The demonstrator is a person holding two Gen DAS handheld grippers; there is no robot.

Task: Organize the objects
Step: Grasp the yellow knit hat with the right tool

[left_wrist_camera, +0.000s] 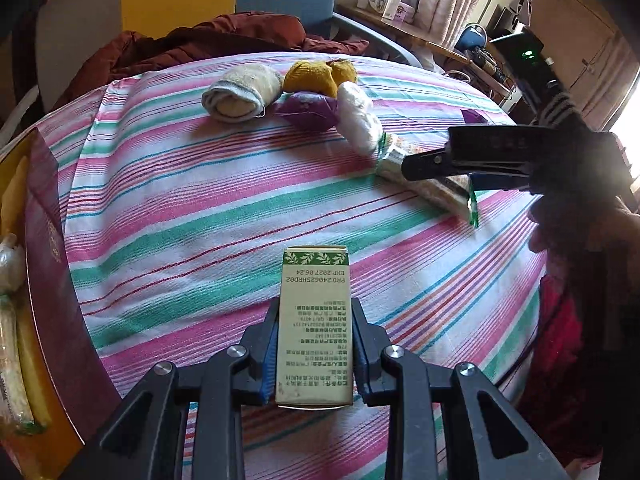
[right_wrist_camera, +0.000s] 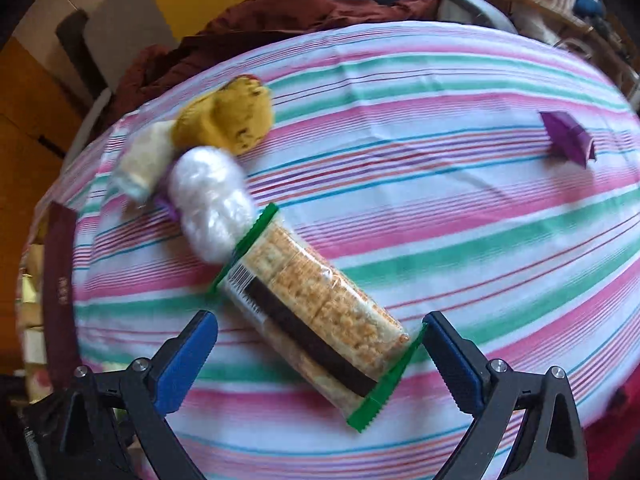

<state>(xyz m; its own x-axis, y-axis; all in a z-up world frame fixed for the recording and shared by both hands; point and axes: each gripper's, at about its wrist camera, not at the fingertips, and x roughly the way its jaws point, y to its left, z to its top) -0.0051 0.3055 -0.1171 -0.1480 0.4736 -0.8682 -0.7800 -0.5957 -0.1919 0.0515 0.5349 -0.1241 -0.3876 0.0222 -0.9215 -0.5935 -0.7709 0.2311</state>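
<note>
My left gripper (left_wrist_camera: 314,344) is shut on a beige and green carton (left_wrist_camera: 314,320) held above the striped tablecloth (left_wrist_camera: 200,208). My right gripper (right_wrist_camera: 320,332) is open, its blue pads either side of a cracker packet with green ends (right_wrist_camera: 316,312) lying on the cloth; it also shows in the left wrist view (left_wrist_camera: 428,160) over the packet (left_wrist_camera: 436,188). Behind lie a white wrapped bundle (right_wrist_camera: 212,200), yellow socks (right_wrist_camera: 228,120), a cream sock roll (left_wrist_camera: 240,94) and a purple pouch (left_wrist_camera: 306,110).
A maroon box (left_wrist_camera: 48,264) with packets inside stands at the table's left edge. A small purple paper shape (right_wrist_camera: 568,140) lies at the right. A dark red garment (left_wrist_camera: 220,36) lies behind the table. Shelves with clutter (left_wrist_camera: 492,56) stand at the far right.
</note>
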